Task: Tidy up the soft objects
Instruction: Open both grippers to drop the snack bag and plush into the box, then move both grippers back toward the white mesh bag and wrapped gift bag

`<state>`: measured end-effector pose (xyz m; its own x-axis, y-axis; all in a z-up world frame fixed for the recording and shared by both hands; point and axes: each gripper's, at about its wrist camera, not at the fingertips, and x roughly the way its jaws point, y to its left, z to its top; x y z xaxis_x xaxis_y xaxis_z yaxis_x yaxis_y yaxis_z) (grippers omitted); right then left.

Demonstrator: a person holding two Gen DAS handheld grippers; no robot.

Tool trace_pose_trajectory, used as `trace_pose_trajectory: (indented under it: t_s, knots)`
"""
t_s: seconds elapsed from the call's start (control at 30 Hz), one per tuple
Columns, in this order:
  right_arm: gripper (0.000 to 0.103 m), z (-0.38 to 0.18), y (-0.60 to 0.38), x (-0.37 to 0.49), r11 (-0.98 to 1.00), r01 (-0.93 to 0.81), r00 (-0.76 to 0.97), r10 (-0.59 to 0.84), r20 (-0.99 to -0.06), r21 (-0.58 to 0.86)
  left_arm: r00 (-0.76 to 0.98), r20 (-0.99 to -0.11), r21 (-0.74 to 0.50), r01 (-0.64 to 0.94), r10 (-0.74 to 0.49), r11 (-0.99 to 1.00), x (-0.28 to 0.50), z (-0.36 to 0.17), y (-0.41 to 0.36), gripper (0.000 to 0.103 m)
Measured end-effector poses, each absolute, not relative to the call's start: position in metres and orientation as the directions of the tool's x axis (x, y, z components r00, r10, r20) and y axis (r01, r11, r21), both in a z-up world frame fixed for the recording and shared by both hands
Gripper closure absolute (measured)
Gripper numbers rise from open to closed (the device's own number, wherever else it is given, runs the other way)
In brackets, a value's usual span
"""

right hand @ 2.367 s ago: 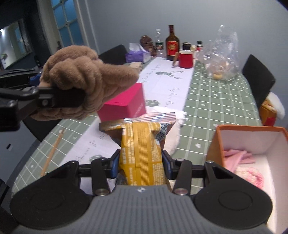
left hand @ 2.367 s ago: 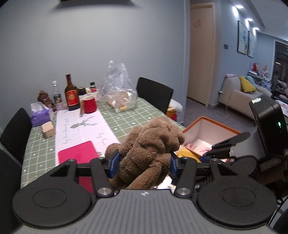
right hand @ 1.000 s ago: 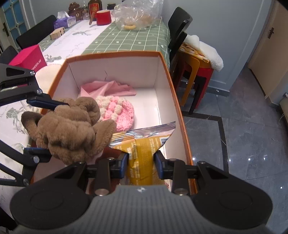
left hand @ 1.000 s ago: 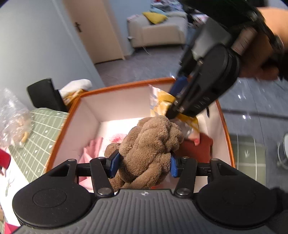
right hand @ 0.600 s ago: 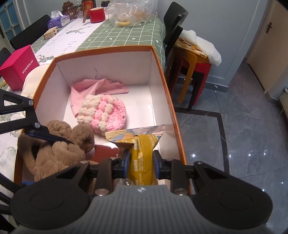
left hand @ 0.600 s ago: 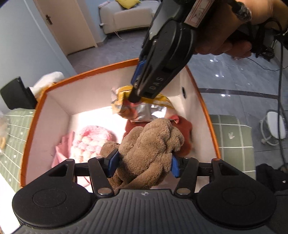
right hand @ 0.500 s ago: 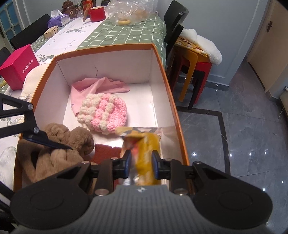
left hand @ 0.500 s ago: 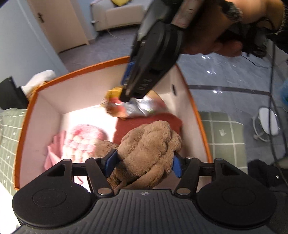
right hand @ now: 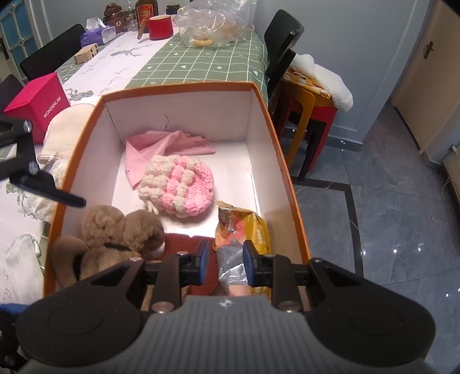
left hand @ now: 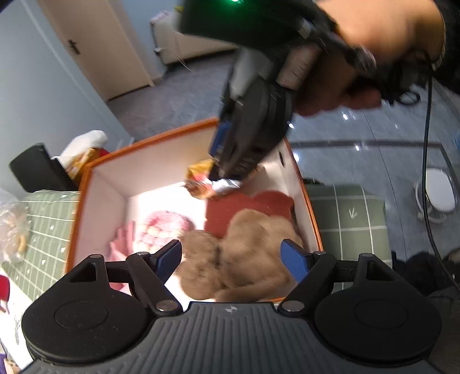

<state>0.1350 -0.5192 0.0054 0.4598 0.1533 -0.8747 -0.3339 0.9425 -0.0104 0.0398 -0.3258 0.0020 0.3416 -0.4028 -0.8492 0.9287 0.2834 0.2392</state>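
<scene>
Bare box floor (right hand: 230, 161) beyond crocheted hat (right hand: 178, 184)

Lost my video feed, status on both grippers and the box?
Left gripper opening, brown plush toy released inside orange cardboard box. Right gripper shut on yellow foil snack bag, low in box. Nothing in the way.

Green checked tablecloth (right hand: 201, 61) stretches out ahead, with a red mug (right hand: 160, 27), a clear plastic bag (right hand: 211, 24) and a tissue box (right hand: 96, 34) way up front, magenta box (right hand: 37, 108) off left.
</scene>
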Motion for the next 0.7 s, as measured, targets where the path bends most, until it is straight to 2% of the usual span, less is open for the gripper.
trace_pose_trajectory:
  t_s: [0.23,0.47,0.53,0.7]
  knots:
    - [0.078,0.028,-0.497,0.123,0.932,-0.359,0.48,0.149,-0.864,-0.039,0.388,-0.802,0.214,0.896,-0.454,0.388,0.037,0.031,-0.288,0.011]
    - [0.077,0.047,-0.456,0.109,0.906,-0.418,0.496,0.165,-0.853,-0.067,0.427,-0.769,0.173,0.856,-0.476,0.488,0.036,0.04,-0.248,0.011]
    - [0.072,0.052,-0.443,0.104,0.895,-0.44,0.499,0.174,-0.849,-0.075,0.439,-0.765,0.176,0.846,-0.471,0.503,0.033,0.04,-0.237,0.011]
    - [0.071,0.062,-0.411,0.097,0.869,-0.489,0.501,0.207,-0.84,-0.077,0.453,-0.756,0.151,0.823,-0.473,0.548,0.025,0.036,-0.203,0.011]
